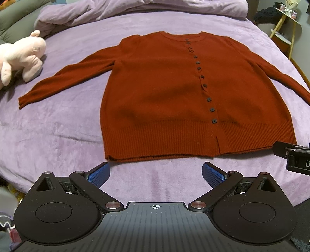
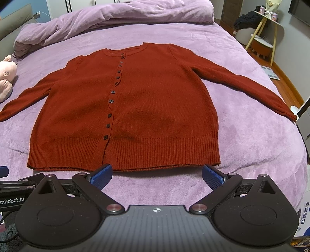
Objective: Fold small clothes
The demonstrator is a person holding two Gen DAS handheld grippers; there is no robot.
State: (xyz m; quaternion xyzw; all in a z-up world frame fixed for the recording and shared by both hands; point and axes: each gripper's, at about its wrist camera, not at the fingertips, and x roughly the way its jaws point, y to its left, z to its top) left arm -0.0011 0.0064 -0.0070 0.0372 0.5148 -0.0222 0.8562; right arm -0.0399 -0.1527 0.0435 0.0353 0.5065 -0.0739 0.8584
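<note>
A rust-red buttoned cardigan [image 1: 164, 93] lies flat, face up, on the purple bed, sleeves spread out to both sides; it also shows in the right wrist view [image 2: 147, 108]. My left gripper [image 1: 156, 172] is open and empty, just short of the hem's left half. My right gripper [image 2: 157, 174] is open and empty, at the hem's right half, its blue left pad [image 2: 101, 173] close to the hem edge. Part of the right gripper's body [image 1: 294, 157] shows at the right edge of the left wrist view.
A pink plush toy [image 1: 21, 56] lies on the bed near the left sleeve cuff. A bunched purple duvet [image 2: 116, 17] lies across the far end. A side table and stool [image 2: 261, 42] stand on the floor at the far right.
</note>
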